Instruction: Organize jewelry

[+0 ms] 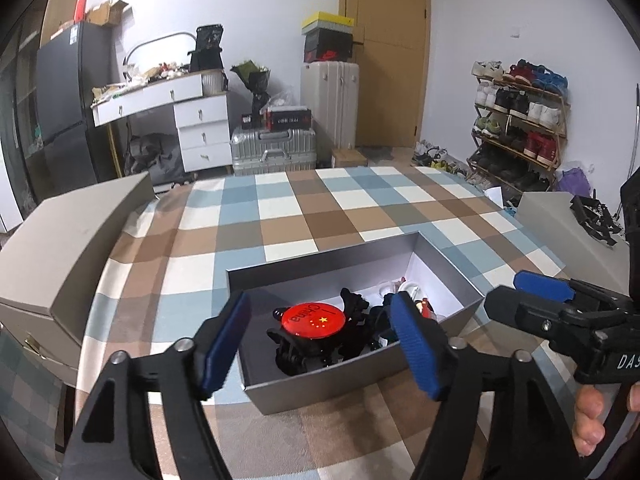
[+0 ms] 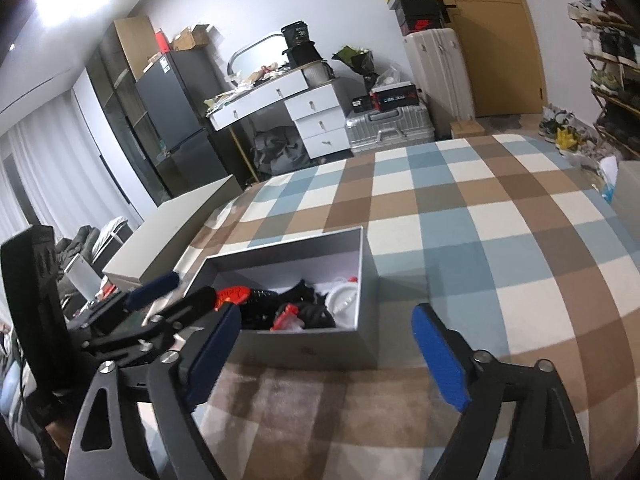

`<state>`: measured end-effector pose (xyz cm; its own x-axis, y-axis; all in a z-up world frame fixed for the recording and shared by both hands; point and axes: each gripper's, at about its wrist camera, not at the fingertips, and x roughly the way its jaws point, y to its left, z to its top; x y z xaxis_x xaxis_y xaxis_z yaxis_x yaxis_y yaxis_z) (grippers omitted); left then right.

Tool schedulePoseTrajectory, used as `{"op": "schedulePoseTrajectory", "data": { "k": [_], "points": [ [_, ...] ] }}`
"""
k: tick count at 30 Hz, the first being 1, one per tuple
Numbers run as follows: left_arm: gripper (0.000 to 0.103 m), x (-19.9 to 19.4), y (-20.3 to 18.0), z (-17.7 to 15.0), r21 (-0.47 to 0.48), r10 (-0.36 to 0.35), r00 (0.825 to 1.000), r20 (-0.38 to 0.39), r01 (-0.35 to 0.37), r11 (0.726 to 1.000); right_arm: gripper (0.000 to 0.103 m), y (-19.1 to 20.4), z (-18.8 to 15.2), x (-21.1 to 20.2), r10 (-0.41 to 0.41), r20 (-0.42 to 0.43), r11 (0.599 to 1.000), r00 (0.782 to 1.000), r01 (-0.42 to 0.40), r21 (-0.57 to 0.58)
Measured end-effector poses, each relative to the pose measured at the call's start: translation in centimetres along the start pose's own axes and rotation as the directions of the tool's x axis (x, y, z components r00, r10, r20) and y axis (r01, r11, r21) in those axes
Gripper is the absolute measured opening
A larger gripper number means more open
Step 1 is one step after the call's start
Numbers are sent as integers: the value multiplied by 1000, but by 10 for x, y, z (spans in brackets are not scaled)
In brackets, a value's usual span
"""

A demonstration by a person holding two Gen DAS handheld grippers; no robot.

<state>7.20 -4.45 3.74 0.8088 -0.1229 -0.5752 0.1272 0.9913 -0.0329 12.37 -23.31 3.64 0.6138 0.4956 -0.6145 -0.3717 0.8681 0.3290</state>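
Observation:
An open grey box (image 1: 352, 376) stands on the checked cloth; it also shows in the right wrist view (image 2: 304, 348). Inside lie a round red badge (image 1: 312, 320) on black hair clips (image 1: 304, 354), more black pieces and white items (image 2: 342, 300). My left gripper (image 1: 320, 340) is open, its blue pads on either side of the badge, above the box. It shows in the right wrist view (image 2: 180, 292) at the box's left end. My right gripper (image 2: 328, 356) is open and empty, just in front of the box's near right corner. It shows in the left wrist view (image 1: 520, 292).
The checked cloth (image 2: 480, 220) covers the table. A beige box lid (image 1: 60, 248) lies at the left. Another grey box (image 1: 568, 236) with black clips stands at the right. Dresser, suitcases and shoe rack stand behind.

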Motion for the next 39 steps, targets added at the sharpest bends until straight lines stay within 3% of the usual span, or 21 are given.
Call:
{"op": "schedulePoseTrajectory", "data": {
  "k": [1, 5, 7, 21, 39],
  "points": [
    [82, -3, 0, -1, 2, 5, 1000, 8, -5, 1000, 100, 0, -1, -2, 0, 4, 1000, 1000, 0, -3],
    [88, -14, 2, -5, -1, 21, 998, 51, -21, 1000, 103, 3, -6, -11, 3, 51, 999, 999, -1, -38],
    [102, -21, 4, -9, -17, 17, 997, 77, -16, 1000, 103, 7, -8, -15, 2, 63, 998, 998, 2, -70],
    [102, -32, -1, -33, -13, 34, 984, 173, -32, 999, 103, 28, -25, -28, -12, 166, 968, 986, 53, -246],
    [102, -30, 3, -44, -16, 59, 983, 174, -57, 998, 103, 20, -32, -28, -18, 206, 967, 978, 70, -245]
  ]
}}
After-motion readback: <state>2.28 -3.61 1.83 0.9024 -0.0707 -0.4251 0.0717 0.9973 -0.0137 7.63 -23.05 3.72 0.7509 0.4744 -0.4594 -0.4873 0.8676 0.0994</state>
